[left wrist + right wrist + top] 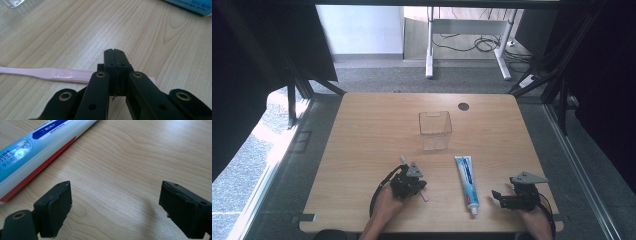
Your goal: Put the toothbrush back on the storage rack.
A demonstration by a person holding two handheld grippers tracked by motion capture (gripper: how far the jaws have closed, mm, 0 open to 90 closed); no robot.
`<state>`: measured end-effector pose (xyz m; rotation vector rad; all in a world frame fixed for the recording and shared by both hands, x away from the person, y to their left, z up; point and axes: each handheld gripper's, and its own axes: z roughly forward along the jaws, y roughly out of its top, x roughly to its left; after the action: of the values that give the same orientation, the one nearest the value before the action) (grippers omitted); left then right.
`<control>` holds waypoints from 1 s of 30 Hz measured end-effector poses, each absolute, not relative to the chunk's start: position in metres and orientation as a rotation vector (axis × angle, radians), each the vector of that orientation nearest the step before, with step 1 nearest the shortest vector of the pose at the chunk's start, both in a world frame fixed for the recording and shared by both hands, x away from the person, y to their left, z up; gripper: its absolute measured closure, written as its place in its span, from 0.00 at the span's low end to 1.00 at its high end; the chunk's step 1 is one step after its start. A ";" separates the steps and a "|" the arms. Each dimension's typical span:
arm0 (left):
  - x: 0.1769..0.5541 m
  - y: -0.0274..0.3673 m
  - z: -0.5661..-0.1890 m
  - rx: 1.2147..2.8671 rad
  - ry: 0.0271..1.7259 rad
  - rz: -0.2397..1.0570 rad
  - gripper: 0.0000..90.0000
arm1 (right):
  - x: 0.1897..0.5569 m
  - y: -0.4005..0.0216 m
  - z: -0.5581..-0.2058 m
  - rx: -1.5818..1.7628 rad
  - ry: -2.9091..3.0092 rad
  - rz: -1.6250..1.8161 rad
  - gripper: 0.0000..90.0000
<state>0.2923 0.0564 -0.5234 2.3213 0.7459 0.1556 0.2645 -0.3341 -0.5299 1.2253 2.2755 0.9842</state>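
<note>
The left gripper (412, 183) is hovering low over a slim pale pink plastic toothbrush (50, 74) that is lying flat on the light wooden tabletop (372, 130). Its black fingers (110, 58) are pressed together with nothing between them, and the pink handle is running crosswise just beneath and behind their tips. The right gripper (115, 207) is resting near the tabletop's front right corner, its fingers (56, 203) standing wide apart over bare wood. A white and blue toothpaste tube (466, 181) with a red stripe is lying between the two grippers, just beside the right one, its cap pointing toward the person. A clear square plastic container (435, 130) is standing upright farther back, near the tabletop's middle.
</note>
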 end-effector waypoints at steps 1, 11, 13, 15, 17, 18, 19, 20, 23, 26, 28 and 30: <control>0.292 0.056 -0.524 2.324 0.748 0.151 1.00 | 0.264 -0.334 -0.530 1.225 2.276 0.984 0.13; 0.286 0.057 -0.526 2.353 0.747 0.148 1.00 | 0.264 -0.334 -0.530 1.222 2.274 0.984 0.13; 0.284 0.060 -0.526 2.354 0.758 0.151 1.00 | 0.264 -0.334 -0.530 1.222 2.275 0.983 0.13; 0.283 0.064 -0.526 2.350 0.767 0.150 1.00 | 0.264 -0.334 -0.530 1.221 2.277 0.981 0.13; 0.281 0.070 -0.526 2.350 0.787 0.149 1.00 | 0.264 -0.333 -0.530 1.219 2.277 0.979 0.13; 0.281 0.070 -0.526 2.350 0.787 0.149 1.00 | 0.264 -0.333 -0.530 1.219 2.277 0.979 0.13; 0.281 0.074 -0.526 2.347 0.798 0.149 1.00 | 0.264 -0.333 -0.530 1.219 2.278 0.976 0.13; 0.281 0.074 -0.526 2.347 0.798 0.149 1.00 | 0.264 -0.333 -0.530 1.219 2.278 0.976 0.13; 0.280 0.081 -0.525 2.345 0.813 0.150 1.00 | 0.264 -0.333 -0.530 1.220 2.279 0.974 0.13; 0.279 0.085 -0.523 2.346 0.824 0.157 1.00 | 0.264 -0.332 -0.530 1.221 2.280 0.972 0.13; 0.279 0.090 -0.522 2.349 0.835 0.165 1.00 | 0.265 -0.333 -0.531 1.221 2.280 0.972 0.14; 0.279 0.092 -0.522 2.351 0.840 0.167 1.00 | 0.265 -0.333 -0.531 1.221 2.281 0.971 0.14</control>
<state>0.2789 0.0920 -0.5217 2.3509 0.8404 0.1667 0.2646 -0.3327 -0.5307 1.2209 2.2806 0.9708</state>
